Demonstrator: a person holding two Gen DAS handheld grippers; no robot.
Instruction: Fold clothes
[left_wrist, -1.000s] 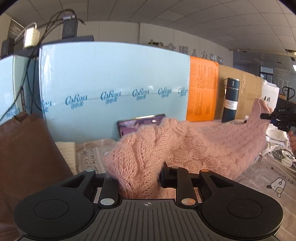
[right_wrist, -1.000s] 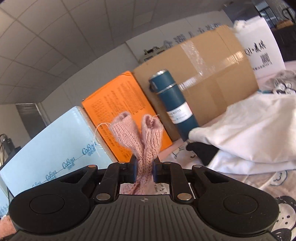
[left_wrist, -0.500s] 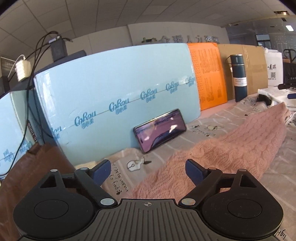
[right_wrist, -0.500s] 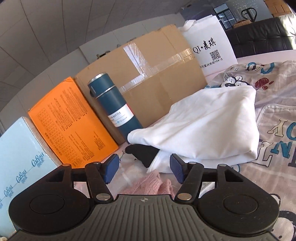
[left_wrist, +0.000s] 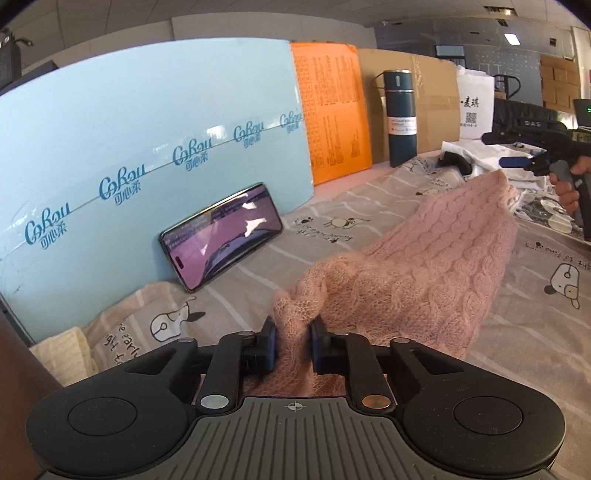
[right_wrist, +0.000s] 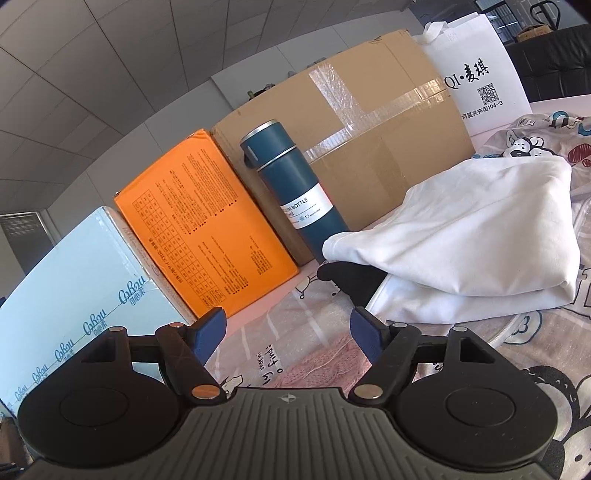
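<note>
A pink cable-knit sweater (left_wrist: 436, 266) lies in a long strip across the printed sheet, from near me toward the far right. My left gripper (left_wrist: 293, 341) is shut on its near bunched end, low over the sheet. My right gripper (right_wrist: 288, 328) is open and empty; a bit of the pink sweater (right_wrist: 325, 363) shows just below its fingers. In the left wrist view the right gripper (left_wrist: 517, 161) hovers just past the sweater's far end, held in a hand.
A folded white garment (right_wrist: 476, 236) with something black under it lies at the right. A blue bottle (right_wrist: 291, 195), an orange box (right_wrist: 207, 225), a cardboard box (right_wrist: 369, 147) and a light blue box (left_wrist: 147, 155) line the back. A phone (left_wrist: 221, 236) leans on the blue box.
Both grippers let go of the sweater, which now lies stretched out on the sheet. My left gripper then shut again on its near end. My right gripper has stayed open.
</note>
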